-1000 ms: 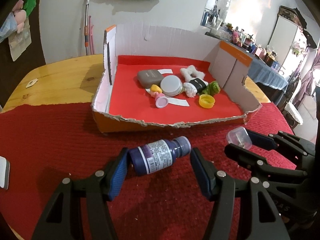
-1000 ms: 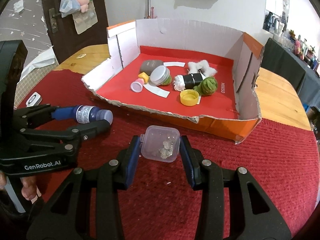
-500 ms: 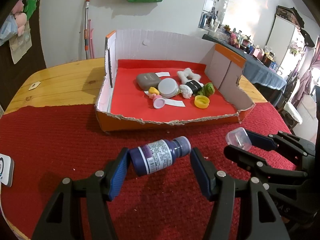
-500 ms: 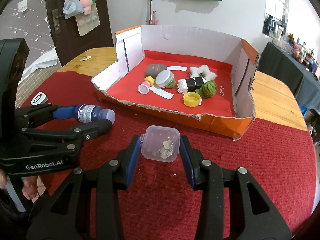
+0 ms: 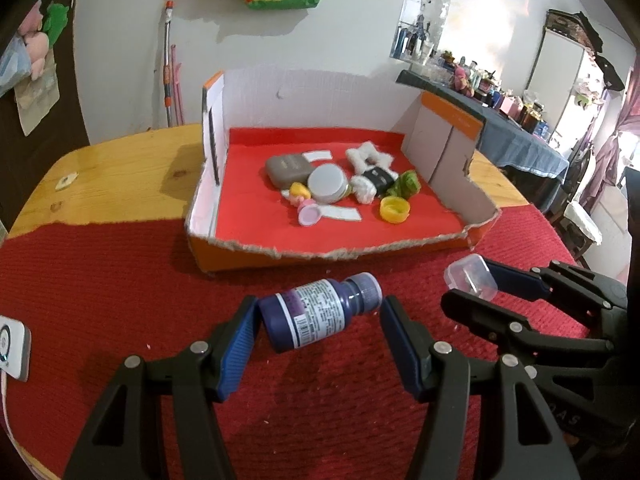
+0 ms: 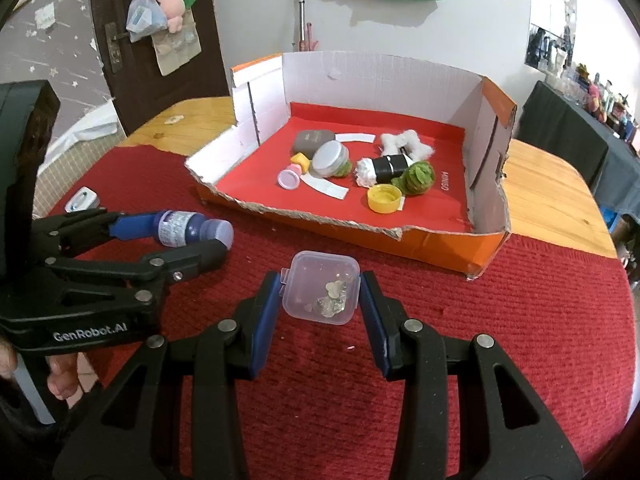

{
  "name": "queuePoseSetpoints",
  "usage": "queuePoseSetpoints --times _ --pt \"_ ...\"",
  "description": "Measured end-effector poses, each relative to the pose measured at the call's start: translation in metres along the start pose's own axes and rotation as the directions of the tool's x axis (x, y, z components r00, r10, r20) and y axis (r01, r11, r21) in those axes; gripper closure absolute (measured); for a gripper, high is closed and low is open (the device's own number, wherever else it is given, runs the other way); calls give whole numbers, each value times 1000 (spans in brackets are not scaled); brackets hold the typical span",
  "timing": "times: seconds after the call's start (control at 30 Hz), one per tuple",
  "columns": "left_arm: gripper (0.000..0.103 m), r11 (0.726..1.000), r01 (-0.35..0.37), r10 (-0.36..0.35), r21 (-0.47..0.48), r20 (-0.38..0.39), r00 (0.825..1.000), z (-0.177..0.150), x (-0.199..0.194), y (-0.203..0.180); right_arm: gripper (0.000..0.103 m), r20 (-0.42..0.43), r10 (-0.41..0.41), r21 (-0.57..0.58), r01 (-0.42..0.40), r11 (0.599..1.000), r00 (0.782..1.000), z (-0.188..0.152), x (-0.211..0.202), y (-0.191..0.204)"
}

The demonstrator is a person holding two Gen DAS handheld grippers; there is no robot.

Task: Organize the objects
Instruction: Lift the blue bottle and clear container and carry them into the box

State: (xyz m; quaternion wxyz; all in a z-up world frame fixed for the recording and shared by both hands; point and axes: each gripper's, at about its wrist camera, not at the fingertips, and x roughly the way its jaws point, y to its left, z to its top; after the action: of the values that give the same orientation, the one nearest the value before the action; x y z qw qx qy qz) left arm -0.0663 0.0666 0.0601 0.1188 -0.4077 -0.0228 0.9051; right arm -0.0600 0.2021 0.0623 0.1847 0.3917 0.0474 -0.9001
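Observation:
My left gripper (image 5: 318, 314) is shut on a dark purple bottle (image 5: 316, 312) with a white label, held sideways above the red cloth; it also shows in the right wrist view (image 6: 188, 228). My right gripper (image 6: 320, 292) is shut on a small clear plastic box (image 6: 322, 286) with bits inside; the box shows in the left wrist view (image 5: 472, 278) too. Both are in front of a cut-down cardboard box (image 5: 280, 256) with a red floor, holding several small items: a grey case (image 5: 286, 168), a round tin (image 5: 327, 182), a yellow cap (image 5: 394, 210).
A red cloth (image 5: 100, 280) covers the near part of a wooden table (image 5: 120, 172). A small white device (image 5: 12, 346) lies at the left edge. A dark-clothed table with bottles (image 5: 500, 128) stands at the right. A door (image 6: 132, 60) is at the back left.
Both grippers have drawn back and up from the cardboard box, which now looks farther away. Each keeps its hold on its object.

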Motion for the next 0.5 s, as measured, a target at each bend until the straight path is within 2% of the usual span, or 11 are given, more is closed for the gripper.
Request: queuePoseSetpoints --times 0.23,0.5 --pt "39 1000 -1 1 11 24 1000 22 -3 1 65 33 -11 -20 12 1000 999 20 -10 -2" --pt "39 1000 10 -10 12 1 1000 48 14 7 65 11 -4 -15 4 1000 1000 44 3 -15"
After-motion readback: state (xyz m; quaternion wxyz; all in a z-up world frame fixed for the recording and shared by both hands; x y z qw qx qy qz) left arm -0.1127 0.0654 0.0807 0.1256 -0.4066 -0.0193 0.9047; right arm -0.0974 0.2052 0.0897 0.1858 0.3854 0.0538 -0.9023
